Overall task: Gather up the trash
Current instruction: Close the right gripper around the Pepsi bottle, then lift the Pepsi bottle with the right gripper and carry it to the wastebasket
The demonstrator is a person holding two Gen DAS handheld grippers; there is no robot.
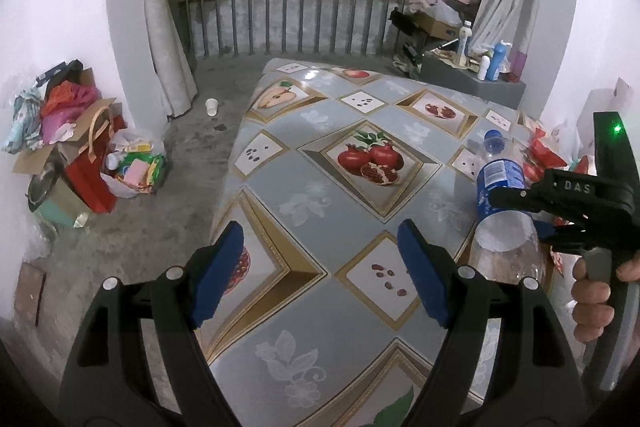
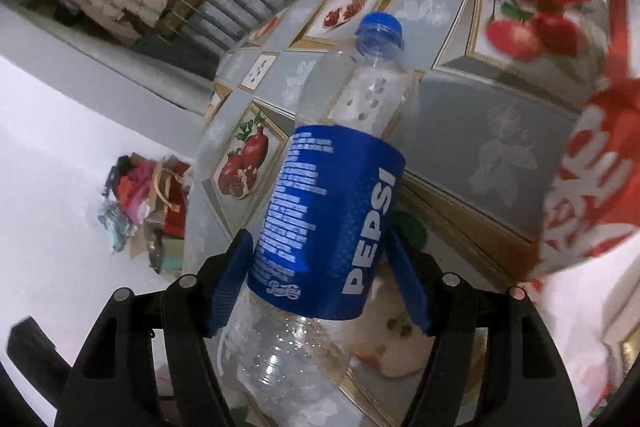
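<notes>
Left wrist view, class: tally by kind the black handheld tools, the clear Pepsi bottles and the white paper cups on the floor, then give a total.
Black handheld tools with blue pads: 2 (left tool, right tool)
Clear plastic bottle with blue Pepsi label: 1
White paper cup on the floor: 1
Total: 4

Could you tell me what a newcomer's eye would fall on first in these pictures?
First, the empty Pepsi bottle with its blue label and cap, gripped between the blue fingers of the right gripper above the table with its fruit-print cloth. Next, the left gripper, open and empty over that cloth. Then the heap of bags and boxes on the floor by the left wall.
</notes>
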